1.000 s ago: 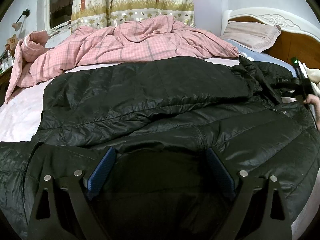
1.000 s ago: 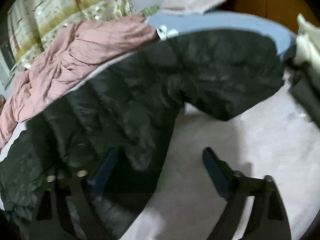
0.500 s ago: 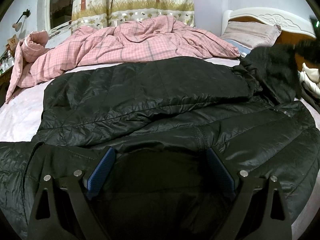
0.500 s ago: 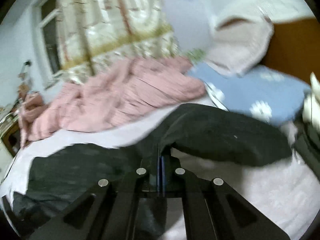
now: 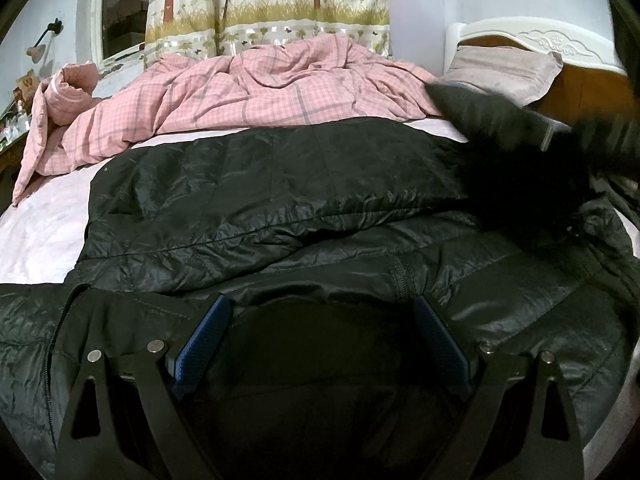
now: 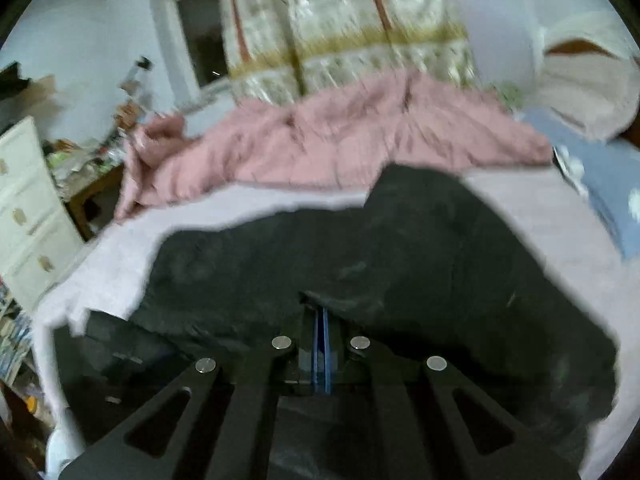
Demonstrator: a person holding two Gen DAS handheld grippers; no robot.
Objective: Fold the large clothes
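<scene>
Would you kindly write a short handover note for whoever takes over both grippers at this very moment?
Left gripper: jaws open, resting on the near part of the black quilted puffer jacket, gripping nothing.
Right gripper: jaws shut on the jacket's sleeve, carrying it across the body.
Jacket lies spread on the pale pink bedsheet.
Done: far side already folded in.
Left: lay this sleeve down, then fold the body.

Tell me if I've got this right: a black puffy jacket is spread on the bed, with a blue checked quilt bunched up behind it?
Not quite. The quilt bunched behind the black puffy jacket is pink checked, not blue, as the left wrist view shows clearly. The jacket does lie spread on the bed.
</scene>
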